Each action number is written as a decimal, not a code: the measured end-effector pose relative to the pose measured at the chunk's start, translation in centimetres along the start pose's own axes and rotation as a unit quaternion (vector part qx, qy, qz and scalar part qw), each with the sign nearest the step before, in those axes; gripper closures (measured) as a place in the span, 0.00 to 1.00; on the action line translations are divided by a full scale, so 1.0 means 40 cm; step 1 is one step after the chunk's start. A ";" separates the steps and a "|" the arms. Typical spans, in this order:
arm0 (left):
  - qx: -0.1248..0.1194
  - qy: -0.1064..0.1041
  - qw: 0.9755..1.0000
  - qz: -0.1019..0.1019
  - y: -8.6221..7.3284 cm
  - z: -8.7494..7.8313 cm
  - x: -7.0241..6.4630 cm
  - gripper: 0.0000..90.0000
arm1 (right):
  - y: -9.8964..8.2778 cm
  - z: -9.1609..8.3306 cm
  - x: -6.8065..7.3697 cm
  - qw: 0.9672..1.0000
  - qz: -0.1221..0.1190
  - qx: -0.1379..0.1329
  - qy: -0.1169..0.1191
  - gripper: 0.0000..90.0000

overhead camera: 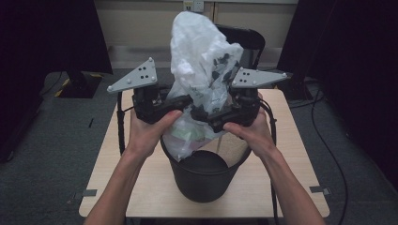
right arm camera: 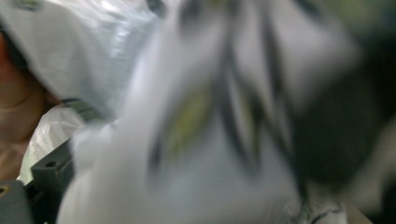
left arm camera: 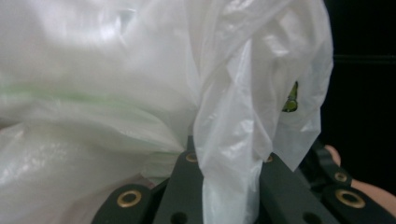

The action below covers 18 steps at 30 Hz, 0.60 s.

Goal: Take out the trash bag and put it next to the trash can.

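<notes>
- While the white plastic bag (overhead camera: 199, 51) rises tall out of the black bin (overhead camera: 204, 176) on the table (overhead camera: 300, 154), its lower part sits inside the rim, so lifting out looks about half done
- Left gripper (overhead camera: 185, 101) is clamped on a fold of the film
- Right gripper (overhead camera: 202, 114) has its jaws spread, the bag loose against them
- Left to do: regrip, pull it clear
</notes>
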<state>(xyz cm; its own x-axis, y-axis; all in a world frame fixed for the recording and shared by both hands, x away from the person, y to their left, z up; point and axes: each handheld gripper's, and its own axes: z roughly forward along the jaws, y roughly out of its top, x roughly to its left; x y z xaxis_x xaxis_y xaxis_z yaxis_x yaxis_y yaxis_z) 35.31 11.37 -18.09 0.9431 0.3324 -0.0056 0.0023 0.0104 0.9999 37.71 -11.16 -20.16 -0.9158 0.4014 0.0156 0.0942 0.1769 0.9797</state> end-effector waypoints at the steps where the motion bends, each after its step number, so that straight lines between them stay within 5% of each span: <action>1: 0.000 0.000 1.000 0.000 0.000 0.000 0.000 1.00 | 0.000 0.006 -0.005 1.000 0.005 -0.002 0.007 0.00; 6: -0.013 -0.016 1.000 -0.012 0.003 0.020 0.005 1.00 | -0.006 0.033 -0.019 1.000 0.013 0.008 0.022 0.00; 14: -0.016 -0.033 0.999 -0.007 -0.010 0.019 0.011 0.99 | -0.011 0.027 -0.025 0.997 -0.001 -0.006 0.072 0.75; 18: -0.018 -0.024 0.999 -0.010 -0.014 0.012 0.012 0.91 | -0.008 0.026 -0.029 0.997 0.001 -0.018 0.070 0.93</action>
<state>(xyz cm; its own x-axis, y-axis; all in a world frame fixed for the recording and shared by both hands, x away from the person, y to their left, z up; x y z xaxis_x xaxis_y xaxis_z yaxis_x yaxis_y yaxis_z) 35.93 11.06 -18.65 0.9580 0.2858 -0.0237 0.0096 0.0507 0.9987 39.14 -10.74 -20.70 -0.9614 0.2716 0.0432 0.0849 0.1436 0.9860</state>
